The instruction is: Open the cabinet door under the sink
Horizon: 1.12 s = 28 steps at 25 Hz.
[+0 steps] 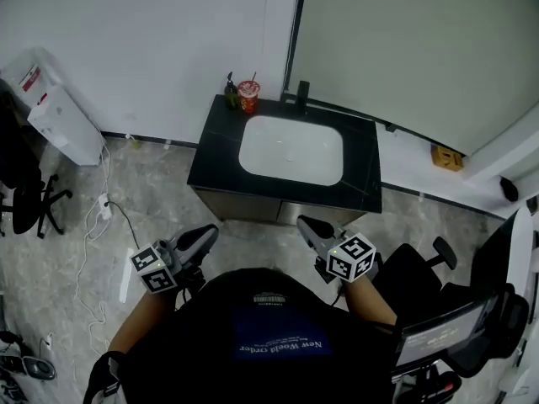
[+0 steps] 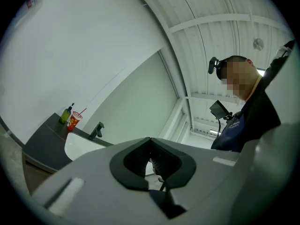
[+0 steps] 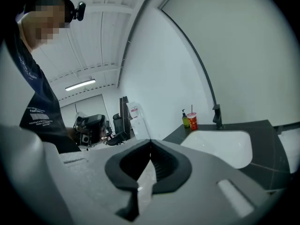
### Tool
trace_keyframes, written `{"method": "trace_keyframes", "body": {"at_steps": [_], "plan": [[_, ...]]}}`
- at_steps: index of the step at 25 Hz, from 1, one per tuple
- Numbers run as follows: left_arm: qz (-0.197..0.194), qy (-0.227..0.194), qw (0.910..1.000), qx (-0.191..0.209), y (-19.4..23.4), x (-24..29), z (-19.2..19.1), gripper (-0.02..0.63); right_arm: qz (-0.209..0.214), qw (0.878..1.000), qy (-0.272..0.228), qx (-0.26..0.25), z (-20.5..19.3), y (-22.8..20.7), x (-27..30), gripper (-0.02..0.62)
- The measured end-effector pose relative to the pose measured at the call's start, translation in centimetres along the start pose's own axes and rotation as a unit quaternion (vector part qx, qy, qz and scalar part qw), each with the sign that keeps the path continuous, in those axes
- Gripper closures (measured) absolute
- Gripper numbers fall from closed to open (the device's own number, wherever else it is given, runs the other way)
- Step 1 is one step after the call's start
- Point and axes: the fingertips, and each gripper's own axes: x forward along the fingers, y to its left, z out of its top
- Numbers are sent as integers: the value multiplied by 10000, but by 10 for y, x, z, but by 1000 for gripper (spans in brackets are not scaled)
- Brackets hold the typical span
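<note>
Left gripper (image 1: 205,234) (image 2: 150,138): jaws pressed together at the tips, nothing pinched; held in the air, nothing touched.
Right gripper (image 1: 306,223) (image 3: 150,141): jaws closed tip to tip, also empty; held in the air beside the left gripper, both pointed toward the vanity.
Cabinet door (image 1: 240,205): ahead of both grippers, under the countertop; it looks closed, but only a thin brown strip is shown from the steep head view, so the handle and seam cannot be made out. Not touched by either gripper.
Countertop (image 1: 210,154) (image 2: 44,144): black, straight ahead of both grippers and above the door.
Basin (image 1: 290,150) (image 3: 220,146): white, sunk in the countertop; ahead of the grippers, closer to the right gripper's side.
Faucet (image 1: 301,93) (image 3: 217,116): black, at the basin's far edge from the grippers.
Green bottle (image 1: 230,93) (image 2: 65,115): at the far left corner of the countertop, ahead and left of the left gripper.
Red cup (image 1: 248,97) (image 2: 73,121): straw in it, just beside the bottle on the basin side.
Water dispenser (image 1: 63,120): white, against the wall, well apart to the left of the left gripper.
Office chair (image 1: 29,200): black, left of the left gripper and behind it.
Person (image 1: 278,335): dark shirt, behind both grippers, one held in each hand.
</note>
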Motion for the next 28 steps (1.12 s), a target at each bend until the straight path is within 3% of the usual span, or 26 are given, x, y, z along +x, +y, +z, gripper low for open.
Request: {"method": "trace_keyframes", "body": {"at_steps": [5,12,22,26,28], "plan": [[200,279,9994,26,2,55,-19,604,371,9990,157,169,-14,-45,8,595],[377,595,9970,-319,24,53,-42,604,623,9959,561,354,-54,-39,35,595],[-400,1269,9893,-594,104,51,-64,604,-69,9928,1163,287,-95,-52,113,595],[-736,1392,9822,-1029,101,71,-93,604,-270,9898,1384,222,-123,-63,118,588],[-769,1594,9789,-1024,103,69,-119,604,-363,9888,1428,226,-139,-71,121,586]]}}
